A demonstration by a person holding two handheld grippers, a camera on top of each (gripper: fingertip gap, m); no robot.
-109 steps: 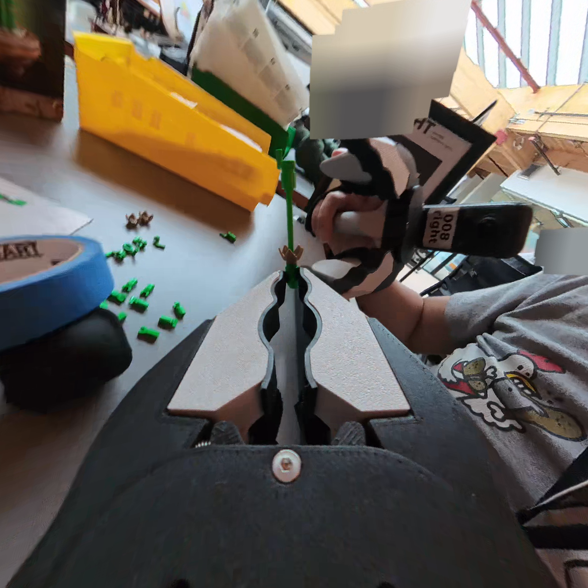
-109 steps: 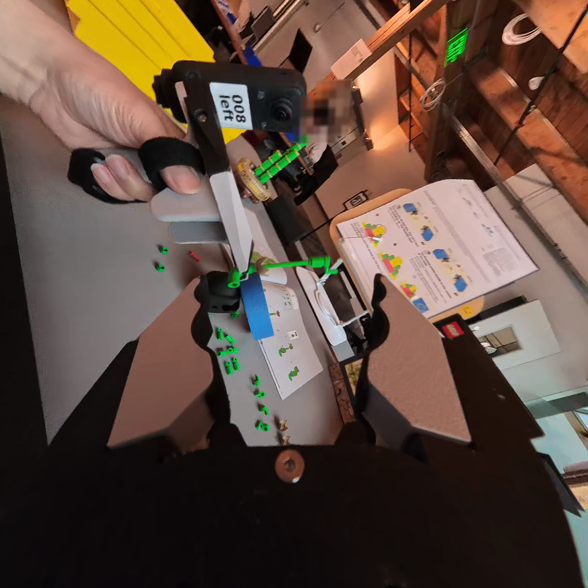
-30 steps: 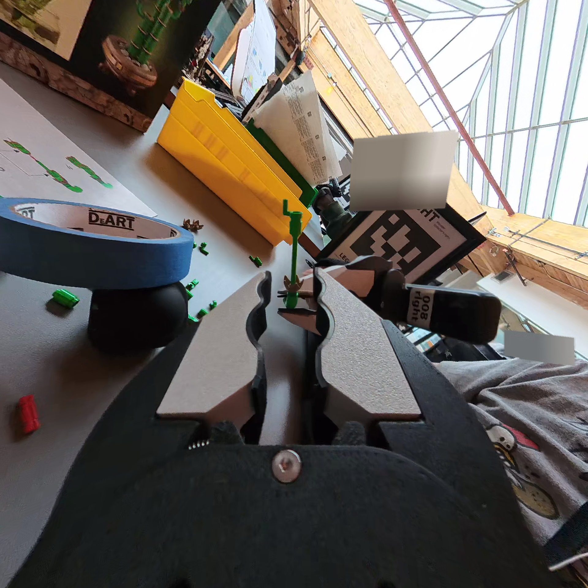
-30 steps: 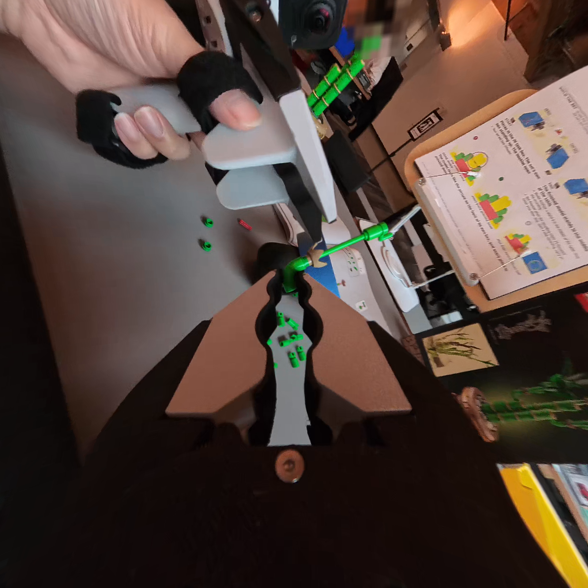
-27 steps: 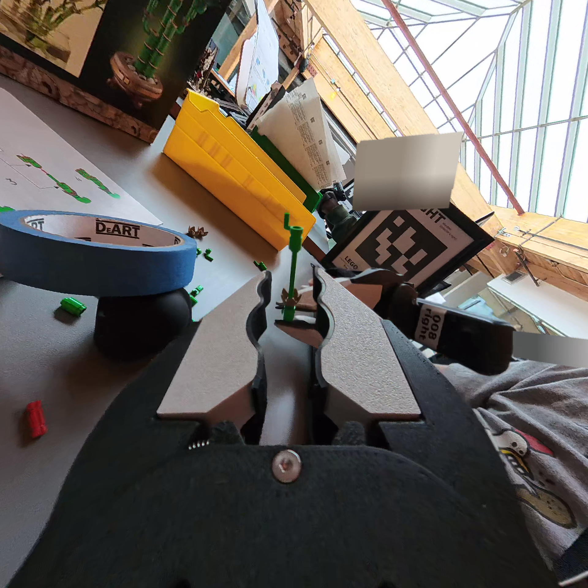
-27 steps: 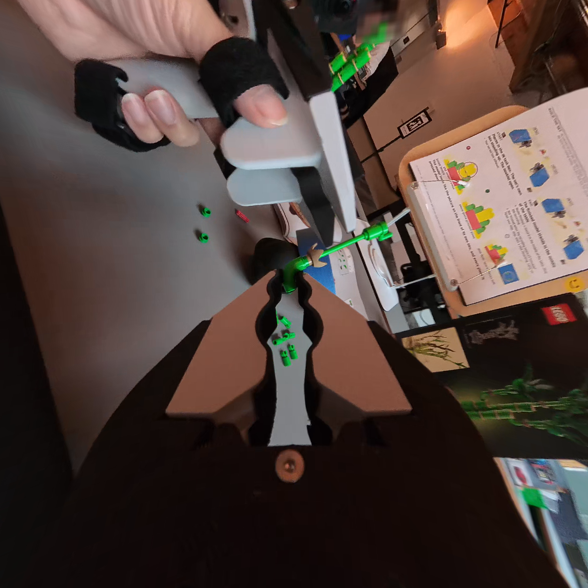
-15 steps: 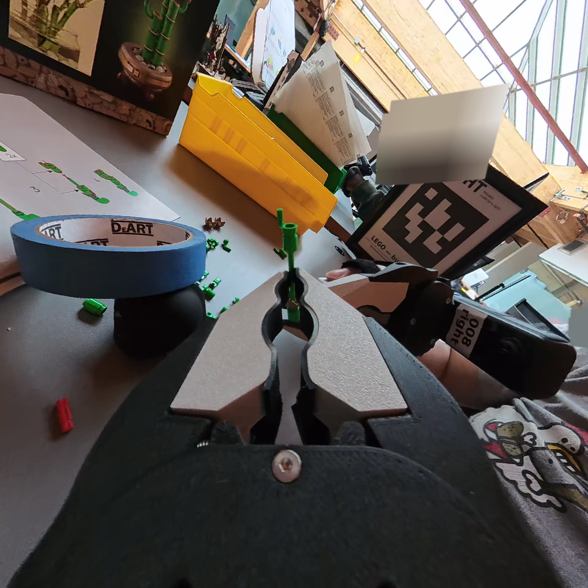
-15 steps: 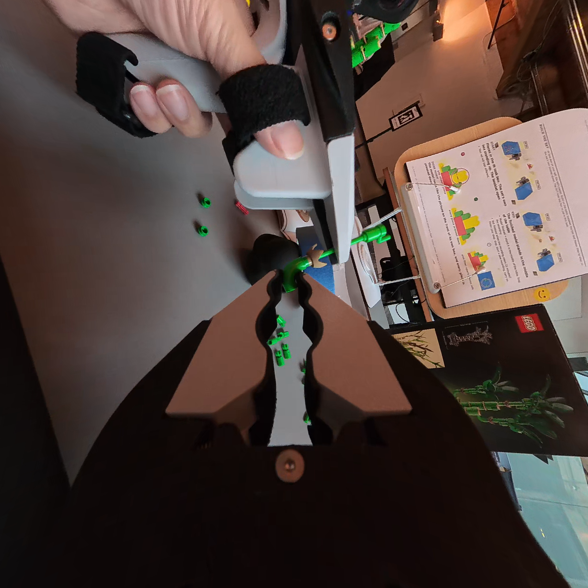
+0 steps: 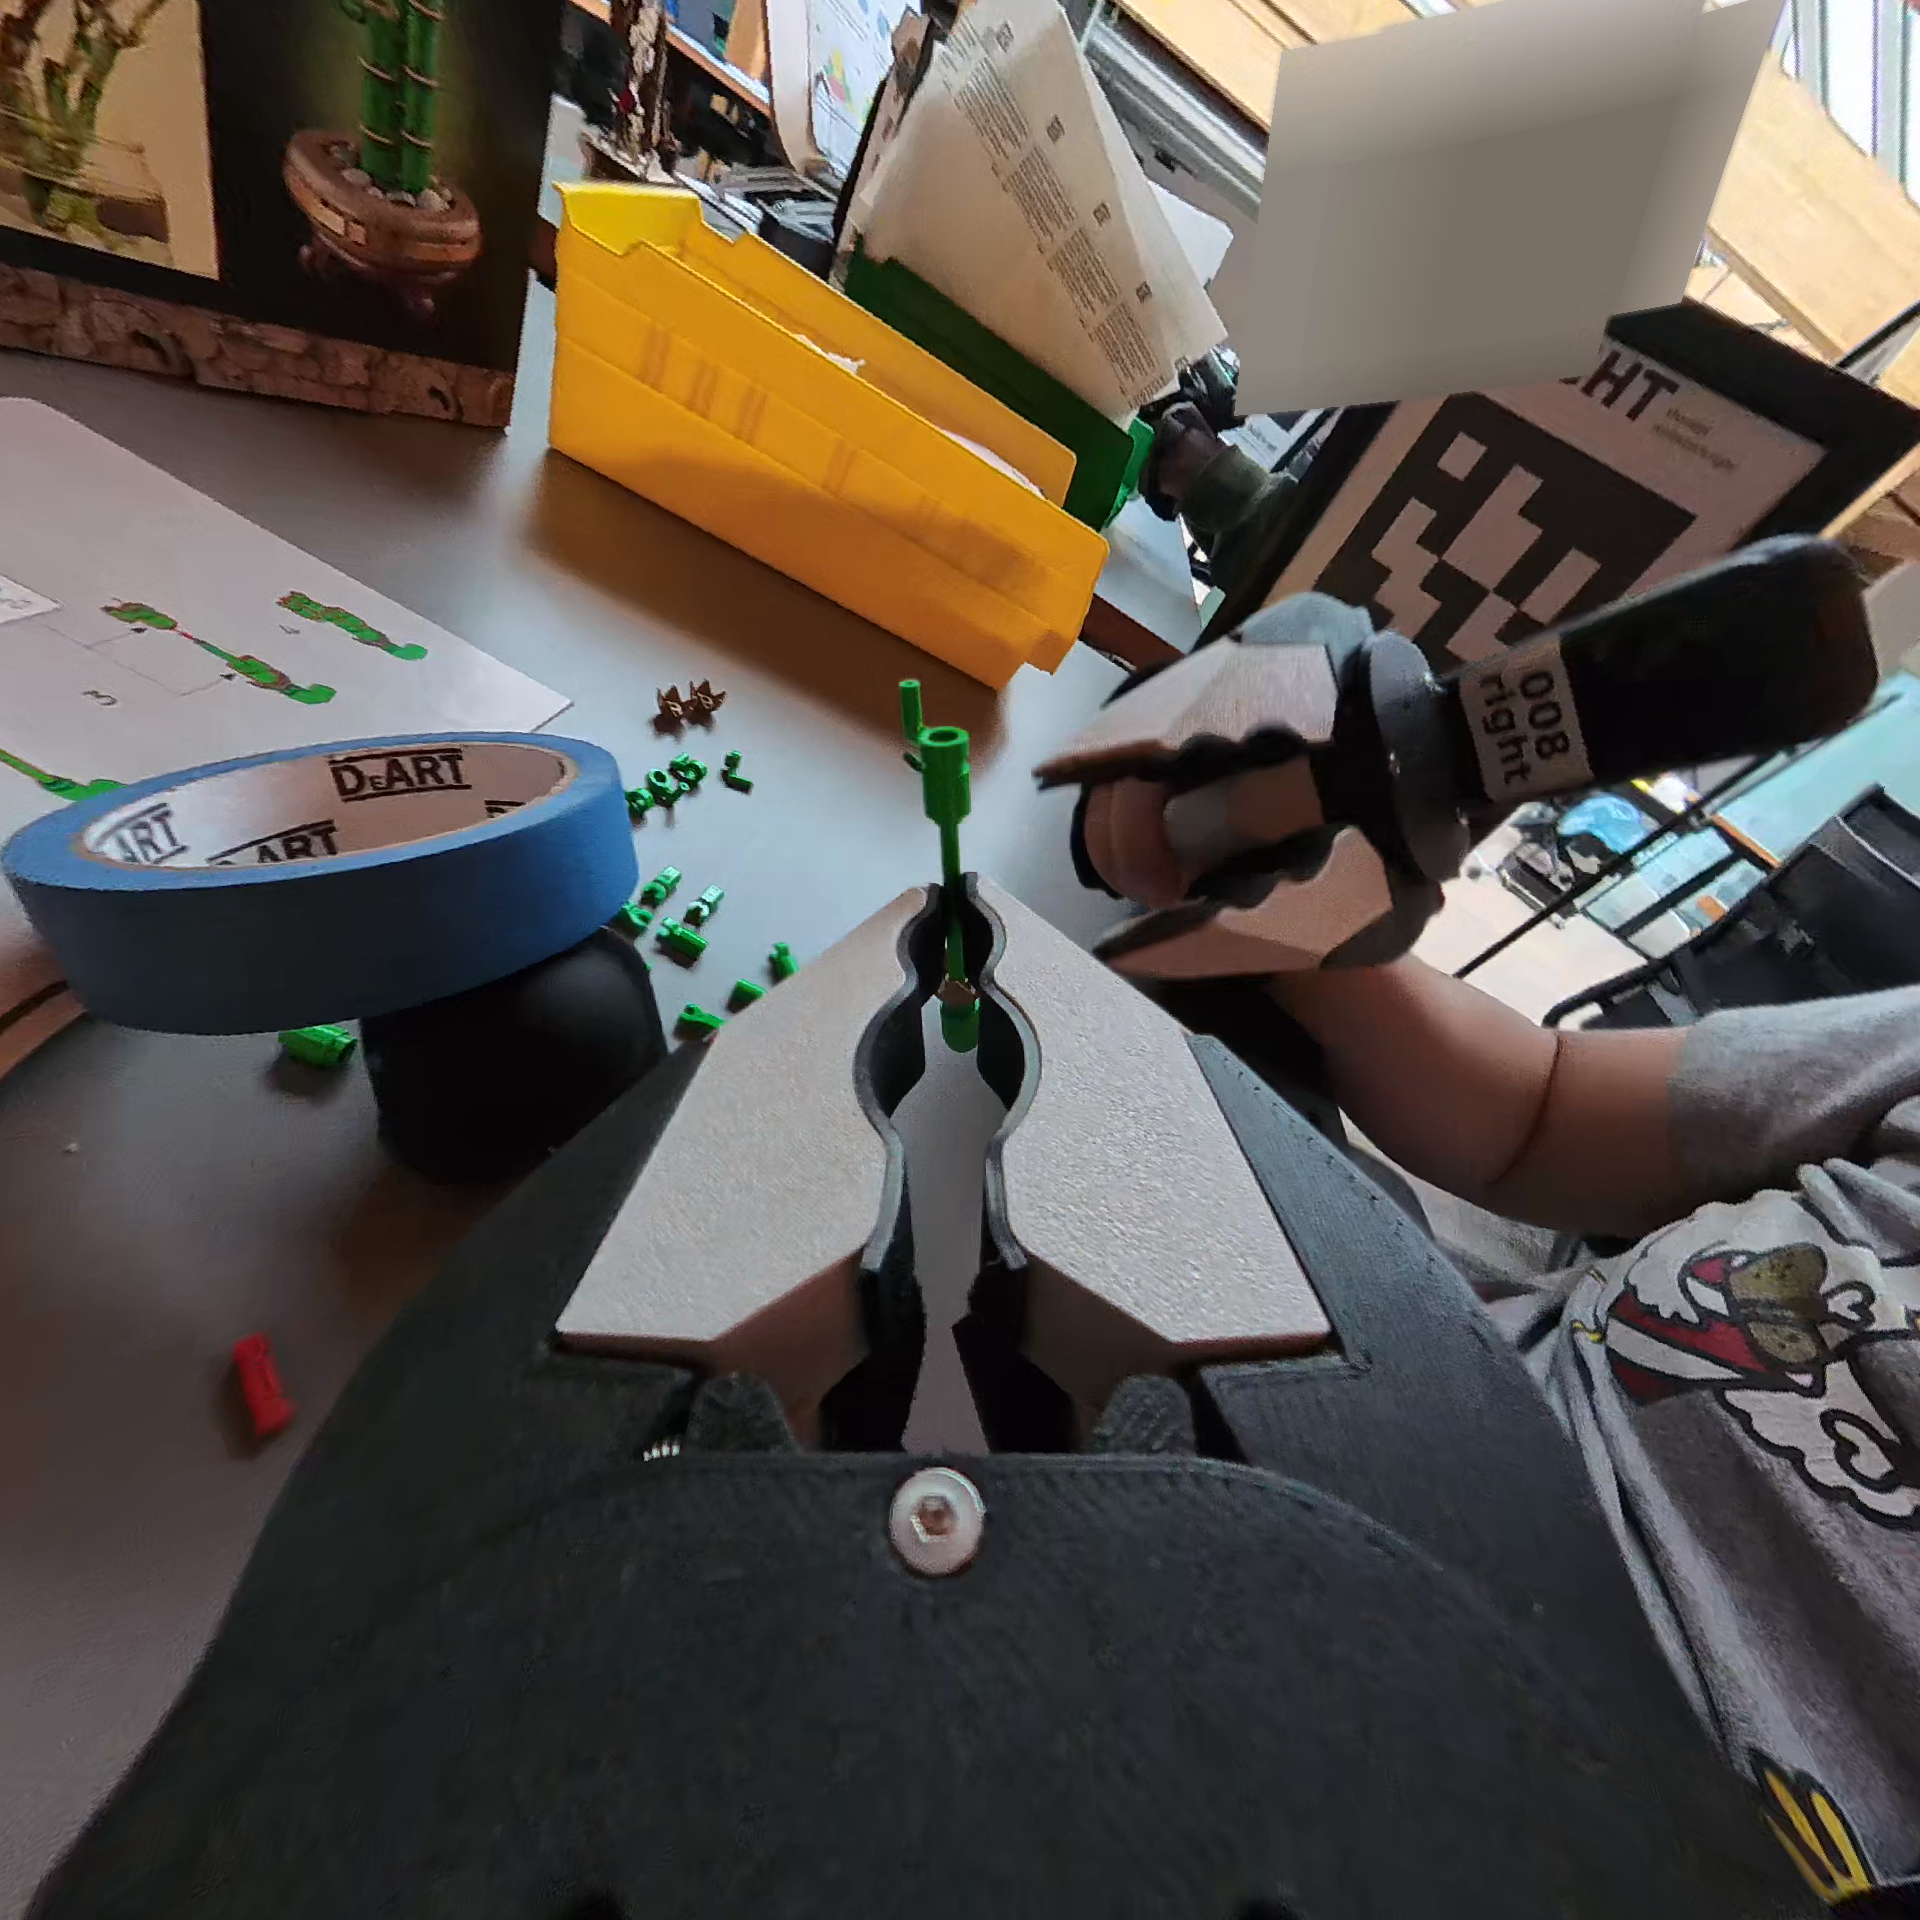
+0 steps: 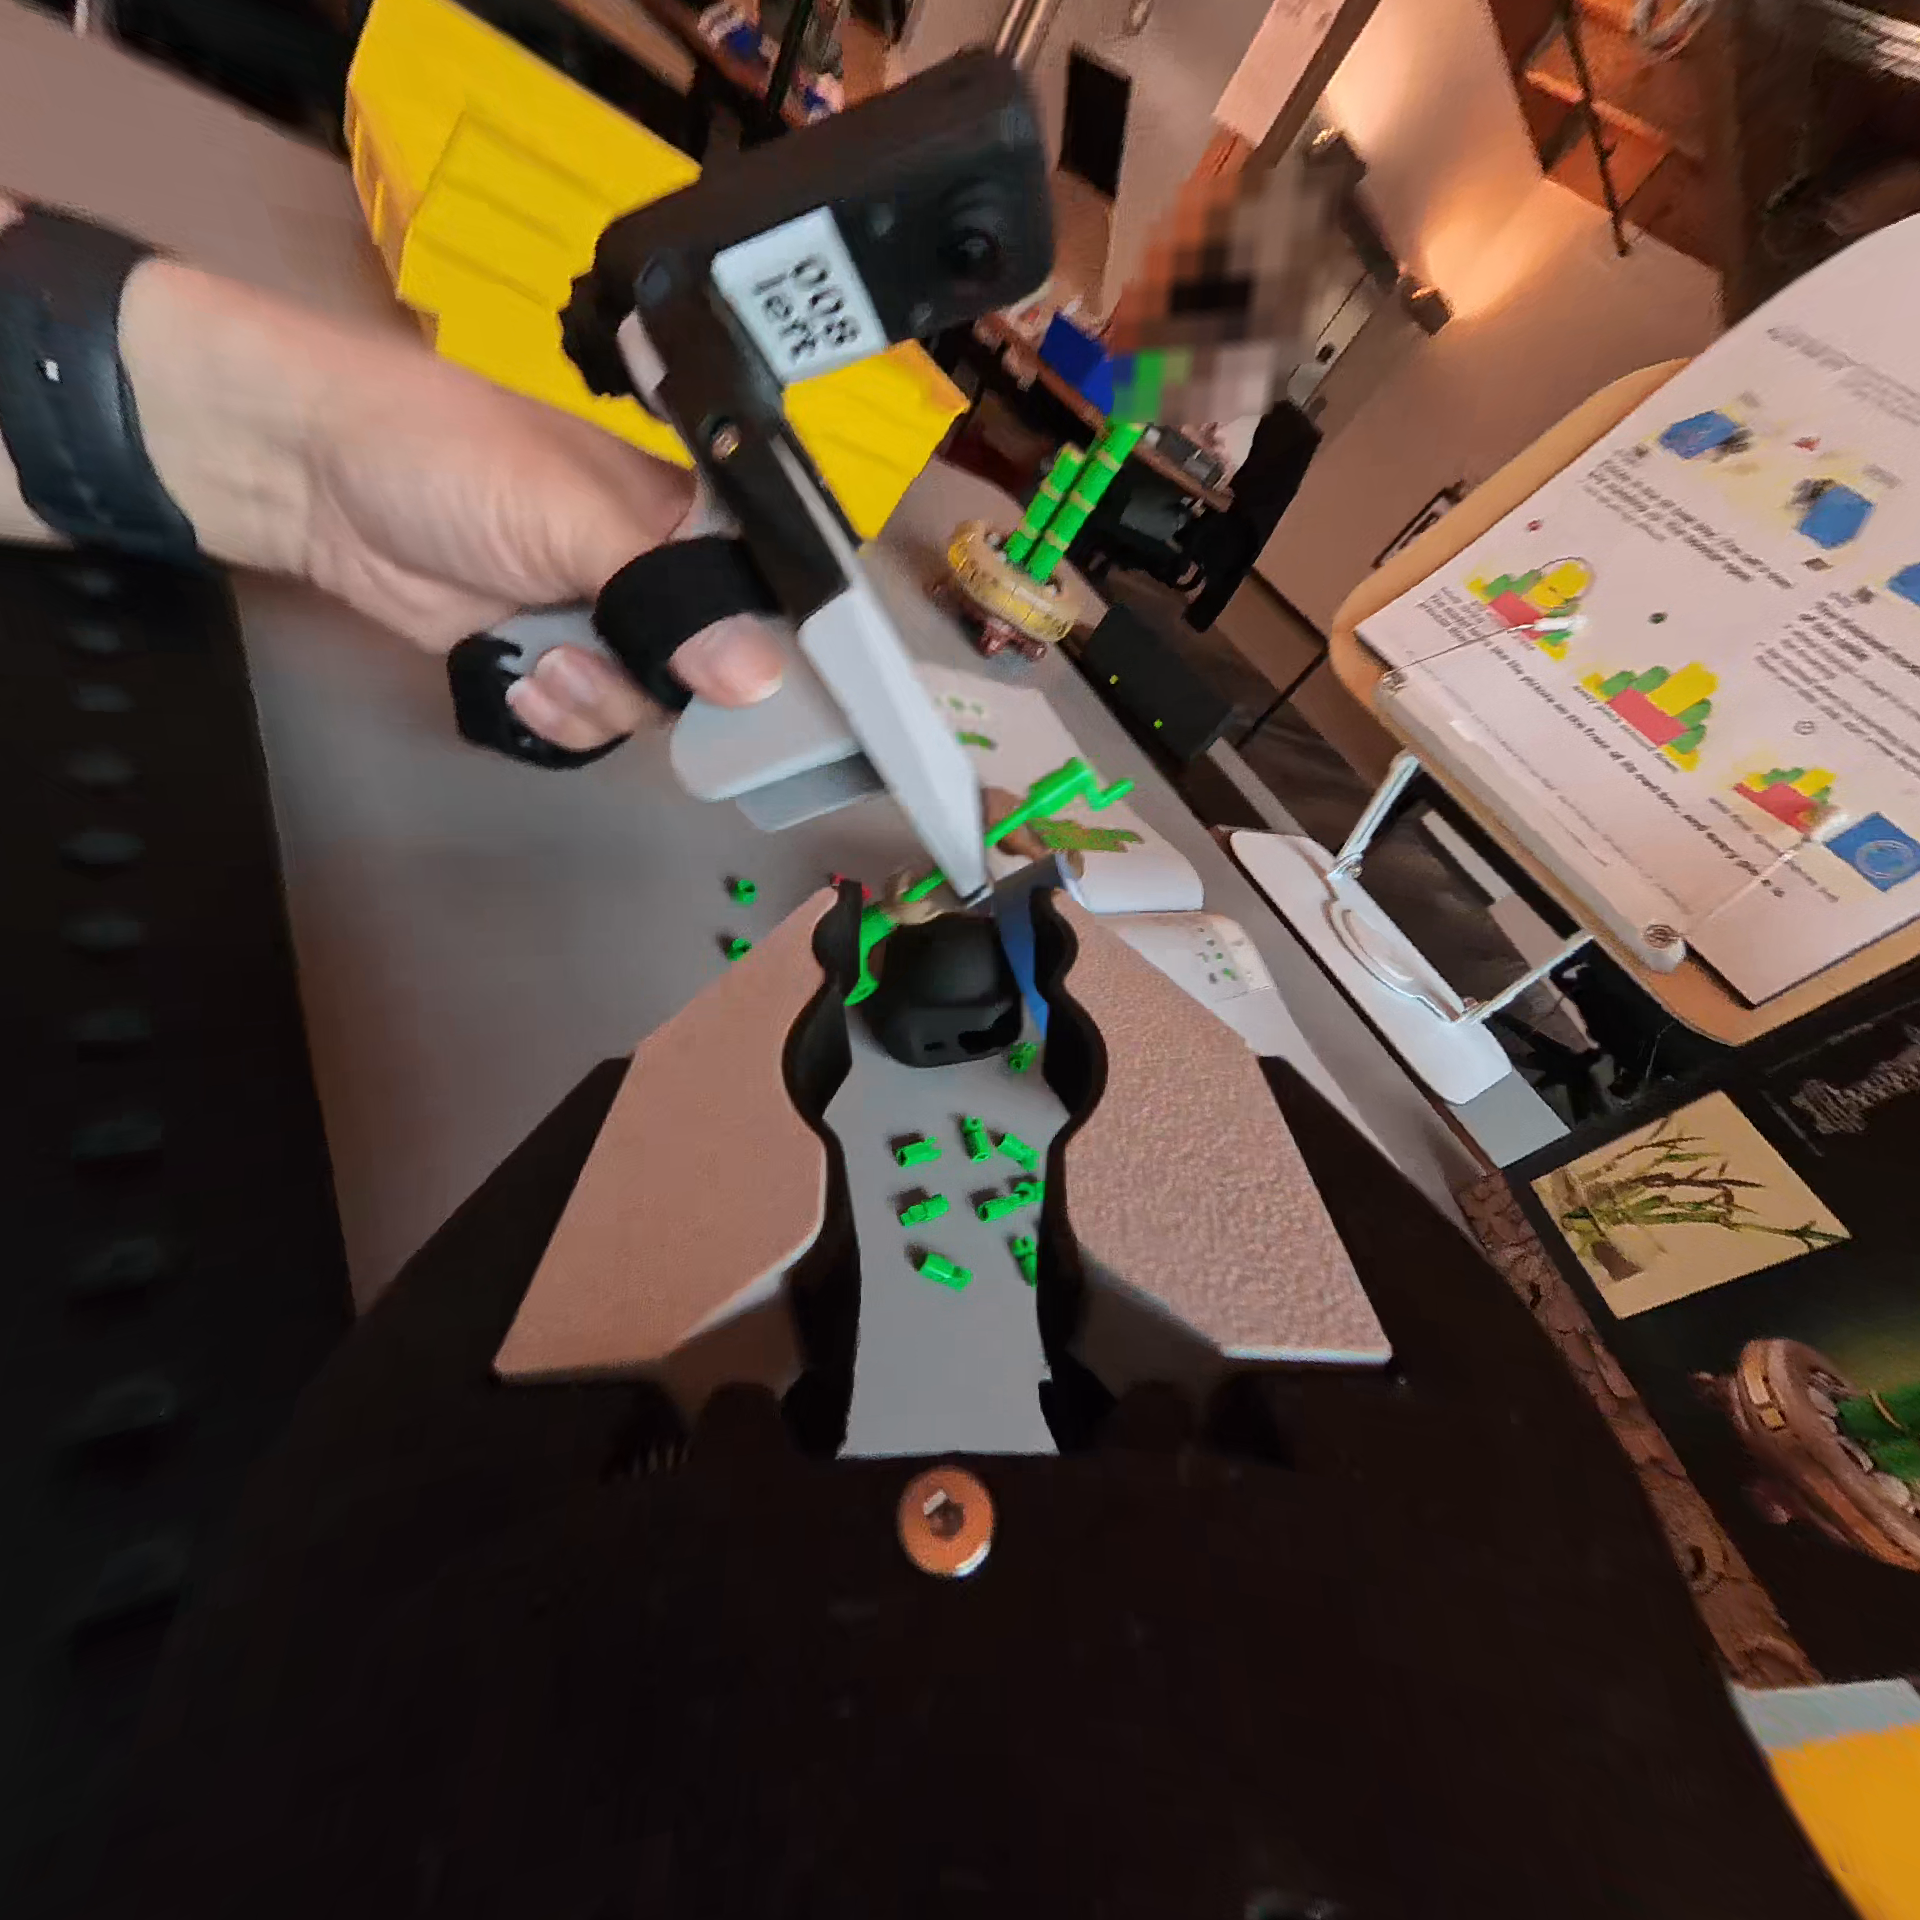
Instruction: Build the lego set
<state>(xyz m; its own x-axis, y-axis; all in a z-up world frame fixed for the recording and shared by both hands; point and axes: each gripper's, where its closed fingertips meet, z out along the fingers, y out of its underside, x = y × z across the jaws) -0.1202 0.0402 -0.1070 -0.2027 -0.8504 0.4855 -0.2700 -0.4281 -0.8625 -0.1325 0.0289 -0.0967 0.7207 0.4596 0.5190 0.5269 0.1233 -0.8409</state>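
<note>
Left gripper (image 9: 951,914) clamped on a thin green lego stem (image 9: 943,821), held upright above the middle of the desk (image 9: 208,1195), small tan piece ringing its lower end. Right gripper (image 10: 940,914) parted, empty, hovering just beside the stem. Loose green lego pieces (image 10: 971,1195) scattered mid-desk beside a blue tape roll (image 9: 312,883); yellow bin (image 9: 810,468) toward the far edge.
</note>
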